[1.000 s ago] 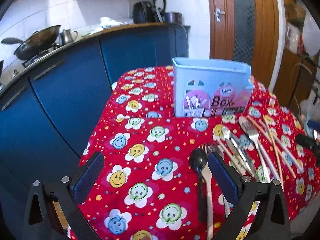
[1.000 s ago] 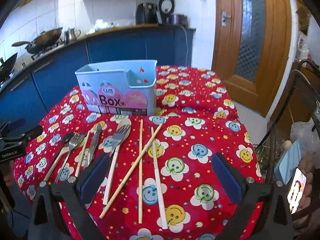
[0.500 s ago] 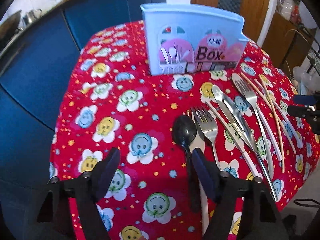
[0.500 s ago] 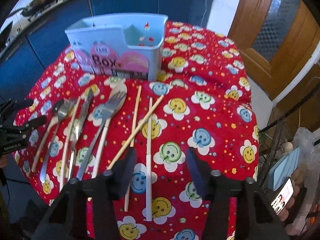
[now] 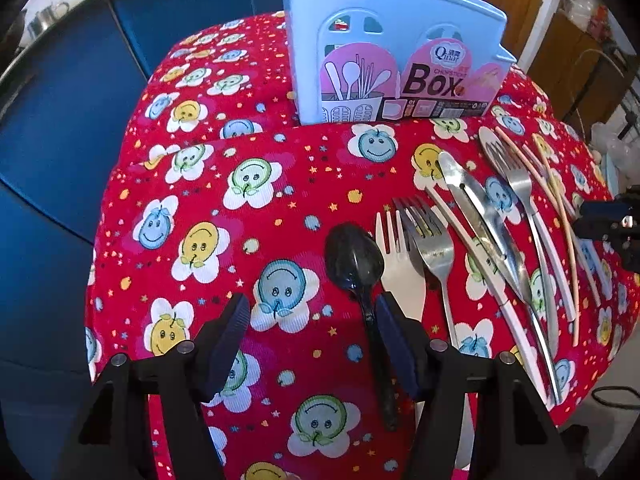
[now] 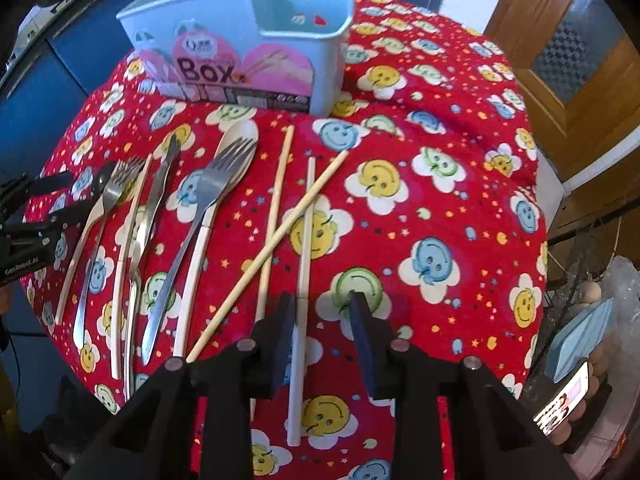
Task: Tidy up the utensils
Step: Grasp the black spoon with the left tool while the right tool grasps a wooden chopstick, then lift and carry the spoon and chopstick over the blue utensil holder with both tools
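A light blue utensil box (image 5: 392,60) (image 6: 248,40) stands at the back of the red smiley tablecloth (image 5: 240,240). In front of it lie forks, a knife, spoons and chopsticks side by side. My left gripper (image 5: 310,332) points down over the black spoon (image 5: 354,256). Its jaws are closing, with the spoon's handle just inside the right pad (image 5: 394,336) and the left pad well clear. My right gripper (image 6: 324,332) points down over a pale chopstick (image 6: 306,240). Its jaws are closing too, with that chopstick beside the left pad (image 6: 282,332) and not pinched.
Metal forks (image 6: 216,184), a knife (image 5: 480,216) and two crossed chopsticks (image 6: 280,224) lie between the grippers. Blue cabinets (image 5: 60,120) stand to the left and a wooden door (image 6: 580,40) to the right. A phone (image 6: 568,400) shows off the table's right edge.
Both grippers tipped downward and came closer to the cloth while their jaws narrowed. The left now straddles the black spoon's handle and the right straddles a chopstick.
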`<state>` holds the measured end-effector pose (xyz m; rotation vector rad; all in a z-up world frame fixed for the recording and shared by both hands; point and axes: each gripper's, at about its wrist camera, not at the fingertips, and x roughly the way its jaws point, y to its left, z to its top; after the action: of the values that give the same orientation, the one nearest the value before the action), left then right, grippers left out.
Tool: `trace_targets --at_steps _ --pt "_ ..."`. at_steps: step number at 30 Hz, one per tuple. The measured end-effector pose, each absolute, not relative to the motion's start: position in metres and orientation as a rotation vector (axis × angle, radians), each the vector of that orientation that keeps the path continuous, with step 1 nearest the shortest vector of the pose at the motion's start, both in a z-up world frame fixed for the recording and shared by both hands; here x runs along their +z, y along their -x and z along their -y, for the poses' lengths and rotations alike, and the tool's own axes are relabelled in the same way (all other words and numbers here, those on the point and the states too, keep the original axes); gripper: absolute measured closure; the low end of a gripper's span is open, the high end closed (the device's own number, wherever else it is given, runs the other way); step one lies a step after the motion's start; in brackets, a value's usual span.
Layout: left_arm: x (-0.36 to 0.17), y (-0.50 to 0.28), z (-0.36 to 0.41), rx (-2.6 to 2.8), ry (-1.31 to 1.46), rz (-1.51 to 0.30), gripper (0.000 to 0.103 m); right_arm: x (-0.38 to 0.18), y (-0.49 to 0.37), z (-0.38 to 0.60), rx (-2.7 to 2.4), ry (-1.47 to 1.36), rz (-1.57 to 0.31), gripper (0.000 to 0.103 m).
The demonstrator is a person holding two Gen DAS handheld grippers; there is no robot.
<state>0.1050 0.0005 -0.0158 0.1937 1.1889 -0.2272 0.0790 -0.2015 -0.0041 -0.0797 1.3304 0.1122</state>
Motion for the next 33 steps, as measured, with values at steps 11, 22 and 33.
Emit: trace_targets --at_steps 11,22,33 --pt "-0.014 -0.117 0.009 -0.275 -0.189 -1.304 0.061 -0.012 -0.11 0.194 0.154 0.12 -1.476 0.077" --pt "-0.009 -0.106 0.009 -0.338 -0.105 -1.28 0.097 0.002 -0.121 0.179 0.176 0.139 -1.419 0.096" --pt "0.034 -0.078 0.002 -0.375 -0.026 -1.002 0.098 0.041 -0.096 0.198 0.115 0.064 -1.201 0.096"
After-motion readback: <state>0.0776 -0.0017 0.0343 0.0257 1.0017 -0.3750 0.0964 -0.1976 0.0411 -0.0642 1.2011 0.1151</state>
